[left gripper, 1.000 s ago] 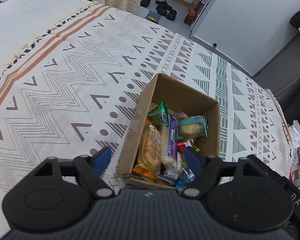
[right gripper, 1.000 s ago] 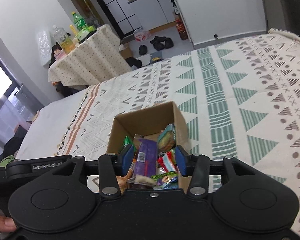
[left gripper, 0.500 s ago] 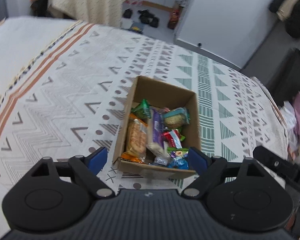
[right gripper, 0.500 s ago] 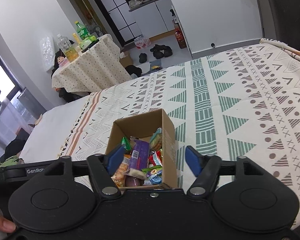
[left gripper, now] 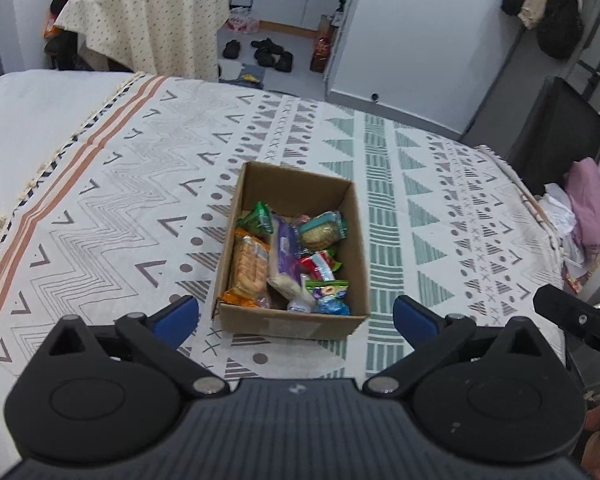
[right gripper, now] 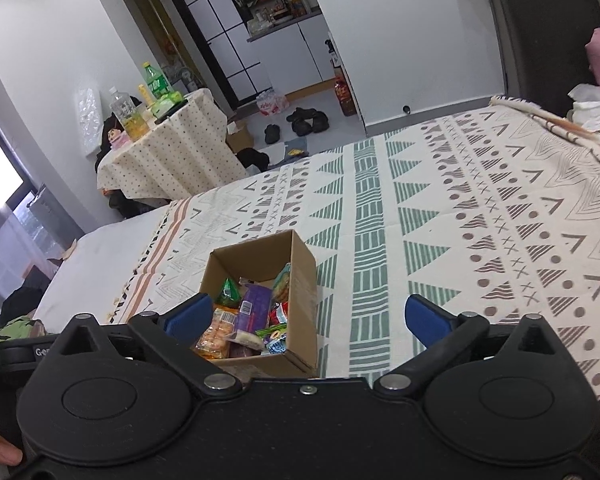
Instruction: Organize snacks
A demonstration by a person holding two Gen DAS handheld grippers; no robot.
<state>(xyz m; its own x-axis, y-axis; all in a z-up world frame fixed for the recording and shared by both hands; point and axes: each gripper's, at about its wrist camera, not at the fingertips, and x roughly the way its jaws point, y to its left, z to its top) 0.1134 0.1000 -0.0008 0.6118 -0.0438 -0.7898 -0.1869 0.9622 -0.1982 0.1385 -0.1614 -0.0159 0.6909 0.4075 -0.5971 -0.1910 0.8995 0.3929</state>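
Note:
An open cardboard box (left gripper: 360,240) sits on the patterned bedspread (left gripper: 100,208) and holds several wrapped snacks: an orange biscuit pack (left gripper: 249,268), a purple packet (left gripper: 286,248), a green packet (left gripper: 257,218) and a round cookie in teal wrap (left gripper: 322,232). My left gripper (left gripper: 296,316) is open and empty, just short of the box's near wall. My right gripper (right gripper: 308,318) is open and empty, with the box (right gripper: 302,280) between its fingers toward the left one.
A small table with a dotted cloth (left gripper: 148,28) and bottles stands beyond the bed. Shoes (left gripper: 268,54) lie on the floor. A dark chair (left gripper: 556,132) and pink clothes (left gripper: 588,208) are at the right edge of the bed.
Both grippers have pulled back and up from the box and opened wider. The box looks smaller and farther in both views. The snacks stay inside.

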